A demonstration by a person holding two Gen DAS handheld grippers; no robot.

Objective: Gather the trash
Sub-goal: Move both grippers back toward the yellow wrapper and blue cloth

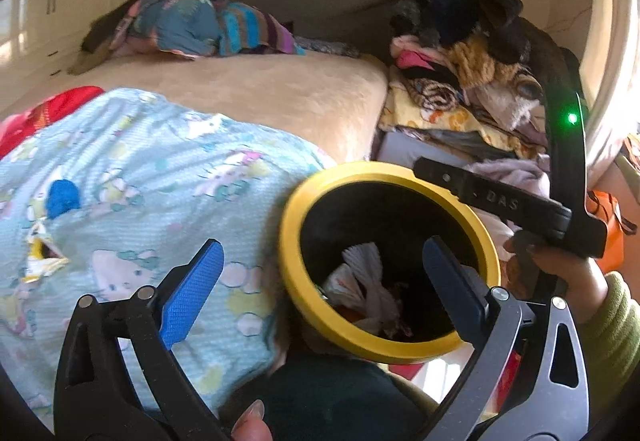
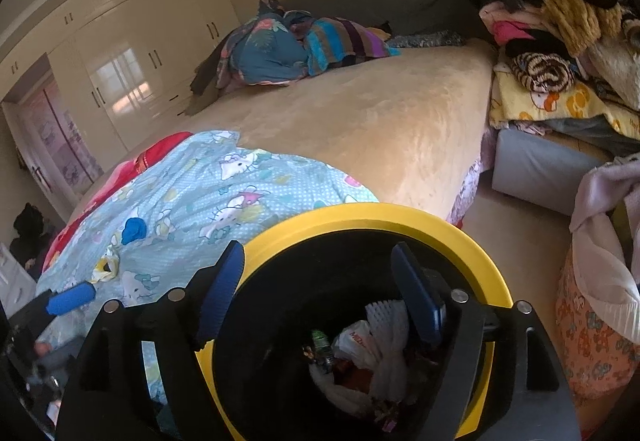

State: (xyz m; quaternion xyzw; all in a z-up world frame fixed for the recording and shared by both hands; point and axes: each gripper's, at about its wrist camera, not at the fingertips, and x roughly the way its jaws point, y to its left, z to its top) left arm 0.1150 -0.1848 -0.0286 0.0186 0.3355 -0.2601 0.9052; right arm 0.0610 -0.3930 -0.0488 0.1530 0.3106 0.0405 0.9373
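A black trash bin with a yellow rim (image 1: 288, 253) (image 2: 472, 237) stands beside the bed and holds white foam net, plastic bags and wrappers (image 1: 368, 289) (image 2: 376, 353). My left gripper (image 1: 320, 281) is open and empty, its right finger over the bin mouth, its left finger over the blanket. My right gripper (image 2: 320, 293) is open and empty, right above the bin opening. A crumpled yellow-white wrapper (image 1: 42, 253) (image 2: 106, 267) and a blue scrap (image 1: 62, 199) (image 2: 134, 229) lie on the light-blue cartoon blanket (image 1: 160, 169) (image 2: 240, 185).
A beige bed (image 1: 280, 93) (image 2: 380, 121) carries bundled colourful clothes (image 1: 192, 21) (image 2: 288, 49) at its far end. A tall pile of clothes (image 1: 472, 61) (image 2: 560, 41) sits on a grey box to the right. White wardrobes (image 2: 140, 41) line the left wall. An orange-patterned basket (image 2: 592, 329) stands at the right.
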